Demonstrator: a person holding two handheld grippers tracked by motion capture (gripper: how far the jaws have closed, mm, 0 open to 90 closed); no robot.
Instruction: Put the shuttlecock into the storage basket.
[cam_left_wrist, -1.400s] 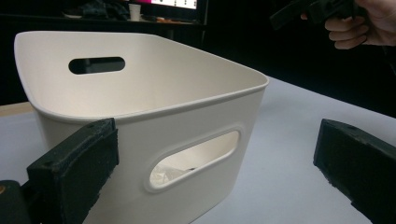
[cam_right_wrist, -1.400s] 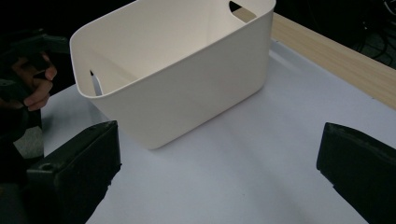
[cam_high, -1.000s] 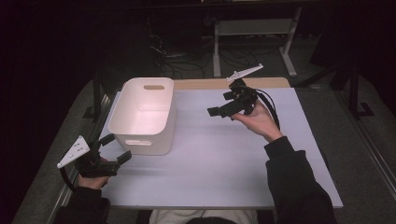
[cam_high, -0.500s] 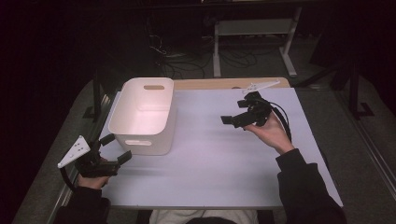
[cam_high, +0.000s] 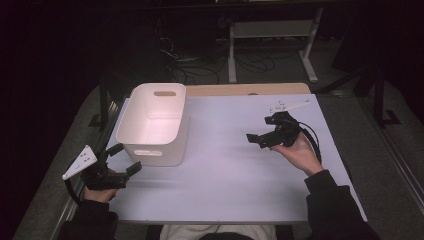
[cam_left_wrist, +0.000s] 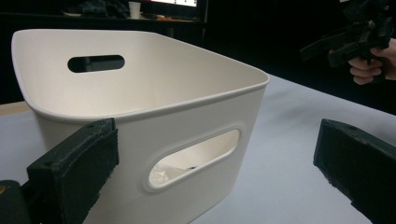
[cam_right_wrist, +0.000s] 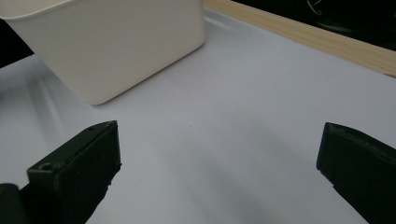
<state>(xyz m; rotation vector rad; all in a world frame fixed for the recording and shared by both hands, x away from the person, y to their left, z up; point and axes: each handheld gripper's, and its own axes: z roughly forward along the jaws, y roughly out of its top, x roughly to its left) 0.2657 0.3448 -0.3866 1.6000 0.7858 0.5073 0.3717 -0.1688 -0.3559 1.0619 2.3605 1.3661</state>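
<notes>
- While both grippers hang wide open and empty, the bin (cam_high: 156, 121) stands at the table's (cam_high: 225, 190) left.
- Left gripper (cam_high: 121, 159) sits just near of it; right gripper (cam_high: 261, 131) is well apart.
- Likely step: approach; next, close the left on the near handle slot (cam_left_wrist: 194, 158).

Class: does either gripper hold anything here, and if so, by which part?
Nothing is held. The left gripper and right gripper are open and empty, clear of the white bin.

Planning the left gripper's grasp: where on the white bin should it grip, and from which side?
Probably the white bin at its near end wall, at the rim above the handle slot. The left gripper faces that wall with jaws open; one jaw over the rim, one outside, coming from the person's side.
</notes>
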